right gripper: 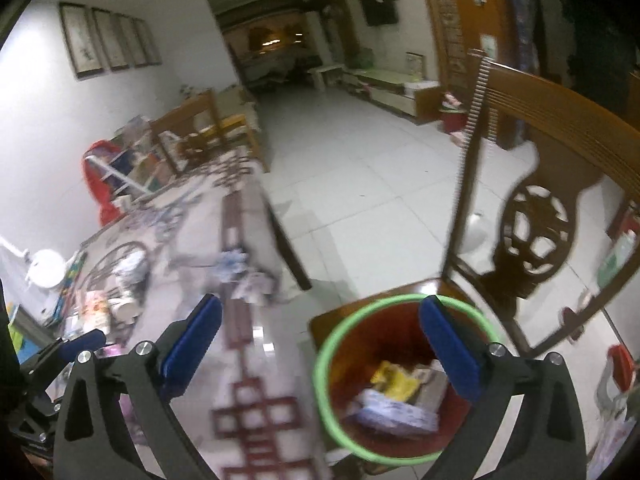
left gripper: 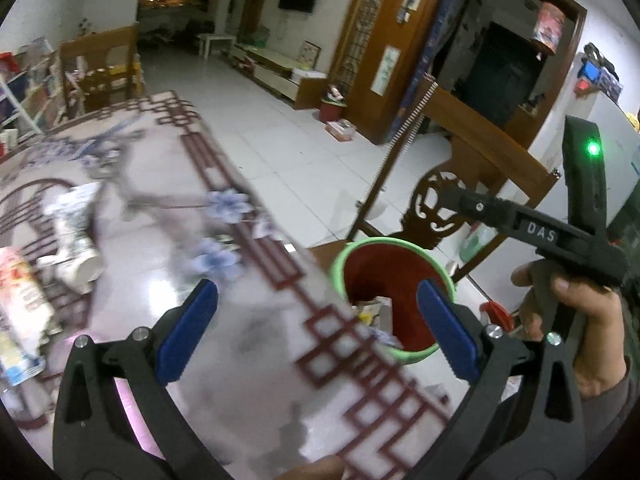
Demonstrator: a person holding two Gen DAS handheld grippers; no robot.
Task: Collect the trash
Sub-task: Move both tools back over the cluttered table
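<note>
- The trash bin (right gripper: pixel 404 376) is a round container with a light green rim and a dark red interior. It stands on the seat of a wooden chair (right gripper: pixel 560 184) just beside the table (right gripper: pixel 256 360) edge.
- The bin already holds several pieces: a yellow crumpled wrapper (right gripper: pixel 394 378), a pale printed packet and a brownish carton scrap. All three lie low in the bin.
- More trash appears to remain on the table: a tipped paper cup (left gripper: pixel 80 264) and a printed packet (left gripper: pixel 20 312) lie well apart from the bin, toward the far left of the left wrist view.
- The right gripper (right gripper: pixel 320 344) hangs above the bin mouth with its fingers apart and nothing between them.
- The left gripper (left gripper: pixel 318 324) sits over the table edge near the bin, fingers also apart and empty.
- Step in hand, as judged: go to the next item on the table.
- Recommended practice: approach the cup from above, close across its wall rather than its open end, and lift clear before travelling.
- Release only when the item is fully inside the green rim; the bin sits on a chair seat, so a knock could tip it.
- Both views are motion-blurred; small items may go unseen.
</note>
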